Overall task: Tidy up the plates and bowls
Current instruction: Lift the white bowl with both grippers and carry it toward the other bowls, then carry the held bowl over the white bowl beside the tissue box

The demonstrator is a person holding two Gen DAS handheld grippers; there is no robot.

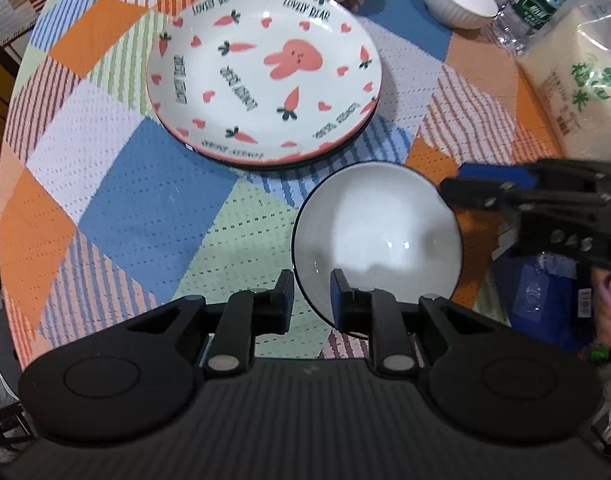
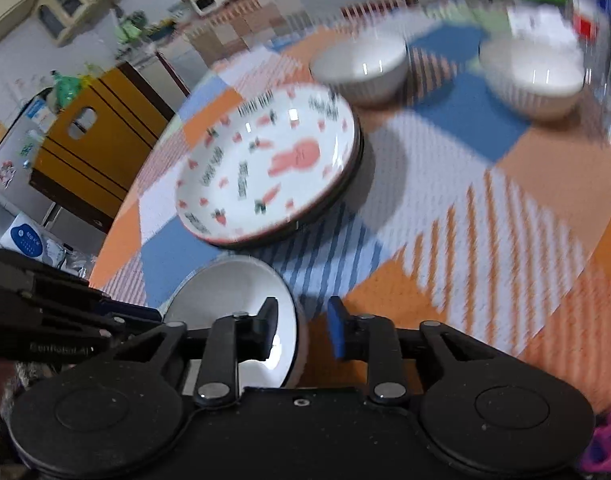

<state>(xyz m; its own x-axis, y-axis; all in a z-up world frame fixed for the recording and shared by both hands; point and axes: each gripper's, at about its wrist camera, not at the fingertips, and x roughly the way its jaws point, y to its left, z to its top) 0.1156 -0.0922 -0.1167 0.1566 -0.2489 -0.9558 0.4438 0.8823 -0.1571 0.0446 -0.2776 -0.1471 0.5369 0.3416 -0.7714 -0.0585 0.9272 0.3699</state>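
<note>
Since the bowl (image 1: pixel 379 250) sits on the surface just before the plates (image 1: pixel 265 76), with both the left gripper (image 1: pixel 312 300) and the right gripper (image 2: pixel 301 328) straddling its rim, jaws parted and nothing clamped, one should probably close squarely before lifting it.

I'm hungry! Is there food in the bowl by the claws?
Empty. The near bowl shows only its bare white inside, in both views.

White plate (image 1: pixel 265 68) — pink rabbit, carrots, hearts — on an orange-blue-green patchwork tablecloth (image 1: pixel 105 184); bowls (image 1: pixel 379 240) white.
</note>
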